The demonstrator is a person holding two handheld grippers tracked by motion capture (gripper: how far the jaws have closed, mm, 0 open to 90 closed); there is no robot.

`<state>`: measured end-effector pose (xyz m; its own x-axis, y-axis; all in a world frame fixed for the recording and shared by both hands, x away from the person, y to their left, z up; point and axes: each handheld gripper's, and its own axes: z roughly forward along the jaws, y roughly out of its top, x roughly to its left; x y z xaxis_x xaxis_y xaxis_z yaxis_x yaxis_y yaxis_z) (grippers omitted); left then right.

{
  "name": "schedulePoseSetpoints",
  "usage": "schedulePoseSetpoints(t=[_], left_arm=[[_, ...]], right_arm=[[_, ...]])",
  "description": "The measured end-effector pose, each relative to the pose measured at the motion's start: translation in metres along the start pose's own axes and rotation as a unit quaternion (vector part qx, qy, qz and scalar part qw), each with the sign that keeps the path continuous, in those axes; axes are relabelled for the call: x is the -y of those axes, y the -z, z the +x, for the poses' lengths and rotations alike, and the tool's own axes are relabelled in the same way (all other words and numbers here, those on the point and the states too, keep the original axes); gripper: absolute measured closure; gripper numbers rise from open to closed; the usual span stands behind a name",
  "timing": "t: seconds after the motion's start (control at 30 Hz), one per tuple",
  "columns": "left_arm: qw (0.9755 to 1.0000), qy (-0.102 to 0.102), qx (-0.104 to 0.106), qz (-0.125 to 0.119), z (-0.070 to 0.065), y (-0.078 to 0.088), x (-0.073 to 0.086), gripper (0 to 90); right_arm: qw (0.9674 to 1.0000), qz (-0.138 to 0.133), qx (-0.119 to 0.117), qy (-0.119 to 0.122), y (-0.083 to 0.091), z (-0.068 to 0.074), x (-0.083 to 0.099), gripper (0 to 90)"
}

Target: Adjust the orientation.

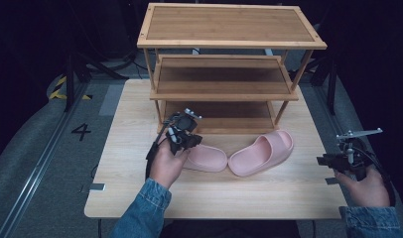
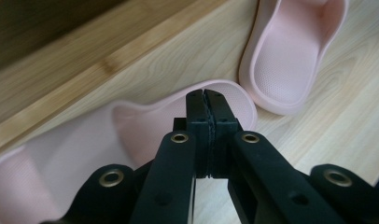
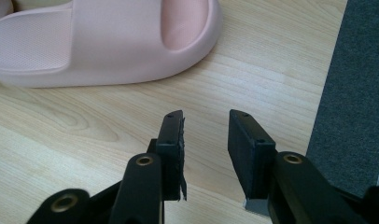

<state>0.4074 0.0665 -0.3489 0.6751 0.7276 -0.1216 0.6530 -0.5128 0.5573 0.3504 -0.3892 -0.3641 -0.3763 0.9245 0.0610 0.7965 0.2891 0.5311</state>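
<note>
My left gripper [image 1: 185, 133] sits over the heel end of the left slipper [image 1: 205, 157], near the foot of the rack [image 1: 229, 37]. In the left gripper view, its jaws are clenched pad against pad, with their tips over the slipper's [image 2: 85, 149] heel rim. No part of the rim is visible between the pads, so I cannot tell whether they pinch it or only rest above it.

My right gripper [image 1: 326, 161] hangs at the right edge of the table [image 1: 140, 198], well apart from both slippers. In the right gripper view, its jaws stand part open with a clear gap, and bare table [image 3: 85, 140] shows between them. They hold nothing. The fingers [image 3: 171, 140] point toward the right slipper [image 3: 99, 42], which lies beyond them and untouched.

Both slippers are pink and lie on the table in front of the rack's lowest shelf. The right slipper [image 1: 263, 152] lies at an angle, toe toward the rack and to the right, its heel just beside the heel of the left slipper. The left gripper view shows the two heels close together, the right slipper [image 2: 290, 56] beyond the left one.
</note>
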Motion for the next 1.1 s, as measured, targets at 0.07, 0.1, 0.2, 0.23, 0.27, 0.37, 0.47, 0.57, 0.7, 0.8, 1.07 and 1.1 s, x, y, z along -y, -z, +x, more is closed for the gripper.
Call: schedulePoseSetpoints(t=[0.07,0.1,0.2,0.23,0.27,0.37,0.47,0.57,0.7,0.8,1.07,1.1], left_arm=[[1.0,-0.002,0.002,0.007,-0.004,-0.01,-0.005,89.3],[0.9999,0.0,0.007,0.011,-0.005,-0.015,-0.009,89.3],[0.9999,0.0,0.004,0.012,-0.008,-0.027,-0.015,89.3],[0.9998,0.0,0.005,0.018,-0.01,-0.032,-0.018,89.4],[0.9998,-0.001,0.006,0.018,-0.01,-0.037,-0.02,89.4],[0.9995,0.001,0.011,0.029,-0.012,-0.05,-0.026,89.4],[0.9995,0.006,0.004,0.029,-0.015,-0.065,-0.031,89.4],[0.9993,0.016,0.002,0.032,-0.016,-0.081,-0.034,89.3],[0.9984,0.024,0.001,0.05,-0.017,-0.101,-0.036,89.3],[0.9973,0.028,-0.009,0.068,-0.019,-0.112,-0.036,89.4],[0.9952,0.024,-0.001,0.095,-0.02,-0.12,-0.031,89.4],[0.995,0.025,0.002,0.096,-0.021,-0.12,-0.03,89.4]], right_arm=[[1.0,0.003,-0.003,0.006,-0.002,0.002,0.0,67.3],[0.9999,0.005,-0.001,0.011,-0.002,0.003,-0.001,67.4],[0.9998,0.006,-0.002,0.016,-0.004,0.006,-0.001,67.3],[0.9998,0.006,-0.004,0.017,-0.004,0.008,-0.002,67.3],[0.9998,0.007,-0.003,0.02,-0.004,0.009,-0.002,67.3],[0.9998,0.009,-0.005,0.02,-0.006,0.009,-0.002,67.1],[0.9998,0.01,-0.006,0.017,-0.008,0.009,-0.002,66.7],[0.9997,0.012,-0.005,0.02,-0.01,0.008,-0.002,66.5],[0.9998,0.009,-0.008,0.017,-0.009,0.008,-0.002,66.2],[0.9998,0.009,-0.009,0.016,-0.009,0.006,-0.001,66.0],[0.9998,0.009,-0.008,0.015,-0.009,0.004,0.0,65.2],[0.9998,0.009,-0.009,0.016,-0.009,0.003,0.0,65.0]])
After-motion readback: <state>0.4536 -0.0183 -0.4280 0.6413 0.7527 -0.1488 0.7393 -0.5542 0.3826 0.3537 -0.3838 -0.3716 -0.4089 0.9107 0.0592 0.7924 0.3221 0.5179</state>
